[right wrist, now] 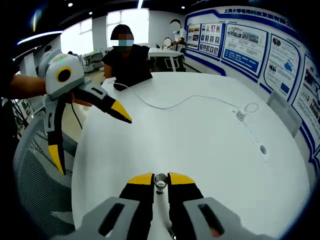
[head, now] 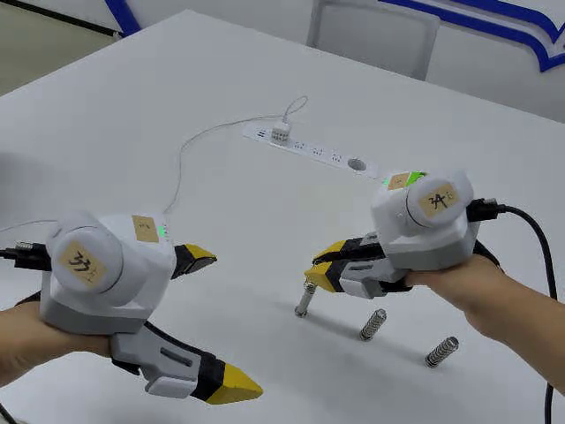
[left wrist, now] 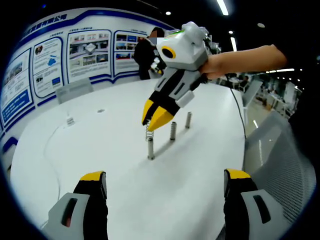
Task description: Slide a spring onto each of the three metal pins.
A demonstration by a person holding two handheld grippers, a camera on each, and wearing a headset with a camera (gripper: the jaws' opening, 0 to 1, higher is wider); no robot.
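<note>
My right gripper [head: 323,268] is shut on a small metal spring [left wrist: 148,131], holding it upright just above the top of a bare metal pin [head: 305,300] that stands on the white table [head: 238,221]. In the right gripper view the spring's round end [right wrist: 160,183] sits between the yellow fingertips [right wrist: 141,179]. Two more pins [head: 373,324] [head: 441,351] to the right each carry a spring. My left gripper [head: 219,320] hovers open and empty at the near left, well away from the pins.
A white power strip [head: 309,150] with a plugged-in adapter and thin cable lies at the table's far side. A grey chair [head: 371,26] stands beyond it. A person [right wrist: 125,55] sits at the table's other end.
</note>
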